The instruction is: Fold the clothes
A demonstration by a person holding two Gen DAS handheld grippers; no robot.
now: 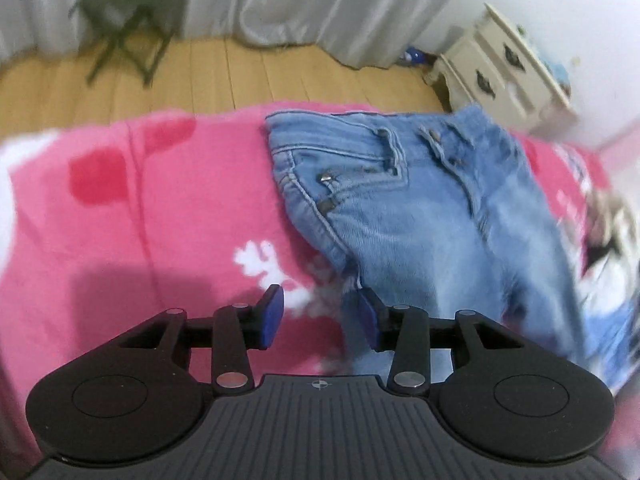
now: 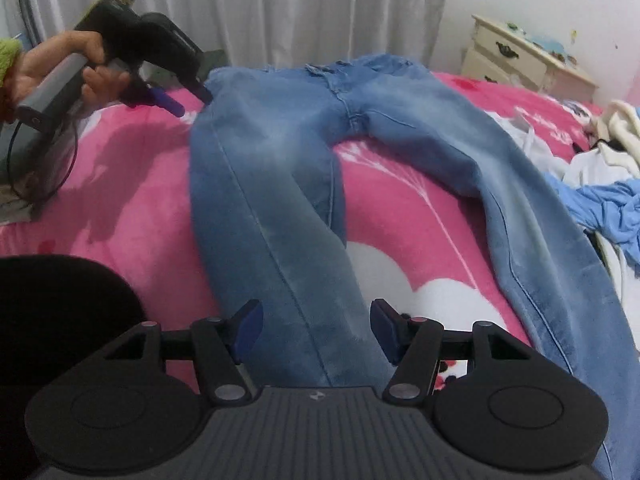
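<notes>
Jeans [image 2: 276, 184] laid out flat on my pink blanket [image 2: 132, 184], waistband at the far end, both legs running back toward me and splaying apart, a wedge of pink and white showing between them. My right gripper [image 2: 316, 330] hangs over the near end of the left-hand leg, fingers spread wide, nothing between the blue pads [image 2: 248, 330], denim passing under the gap. Over on the far left, my left gripper [image 2: 188, 100] comes in at the hip edge of the jeans, my hand [image 2: 60, 64] wrapped round its handle. From its own camera, the left gripper [image 1: 320, 320] is released too, pads apart; the right pad [image 1: 370, 322] sits at the denim's edge, whether touching I cannot tell, the left one over bare blanket. Front pocket, rivets and waistband lie just ahead of it. A heap of white and blue clothes [image 2: 600, 192] is piled on the right side of the bed. A cream dresser [image 2: 524, 56] stands beyond by the wall, pale curtains [image 2: 280, 8] behind.
</notes>
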